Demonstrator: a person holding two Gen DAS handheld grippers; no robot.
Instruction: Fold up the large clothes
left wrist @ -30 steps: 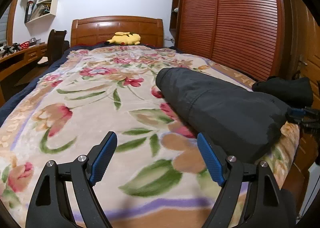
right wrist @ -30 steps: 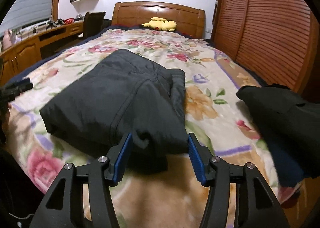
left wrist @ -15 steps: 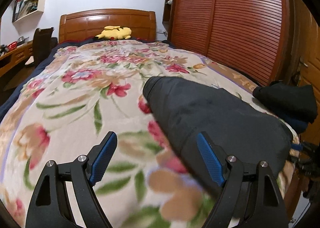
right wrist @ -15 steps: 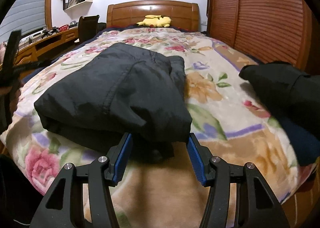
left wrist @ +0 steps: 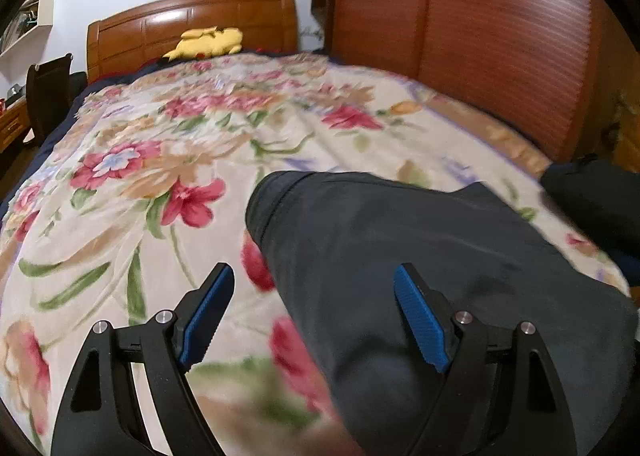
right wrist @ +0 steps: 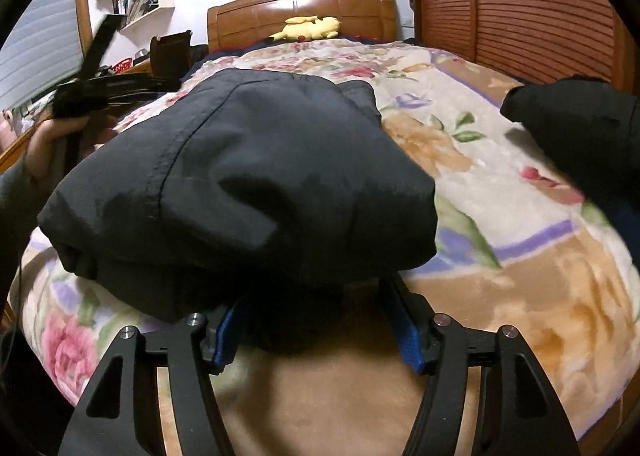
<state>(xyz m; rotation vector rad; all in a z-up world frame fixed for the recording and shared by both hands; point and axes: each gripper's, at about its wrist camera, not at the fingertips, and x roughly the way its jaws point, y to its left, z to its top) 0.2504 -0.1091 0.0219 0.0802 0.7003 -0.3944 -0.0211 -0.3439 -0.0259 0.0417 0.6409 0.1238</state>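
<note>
folded dark garment, floral bedspread, plush toy

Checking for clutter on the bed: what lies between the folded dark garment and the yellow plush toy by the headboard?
Only bare floral blanket lies between the folded dark garment and the yellow plush toy; the right wrist view shows it clearly.

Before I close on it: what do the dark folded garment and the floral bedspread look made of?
Dark folded garment: looks like a smooth woven shell fabric, matte with a faint sheen; flat stitched seam and puffy folds suggest light padding, though I can't confirm.
Floral bedspread: looks like plush fleece, with a soft fuzzy surface, printed flowers and no shine.
</note>
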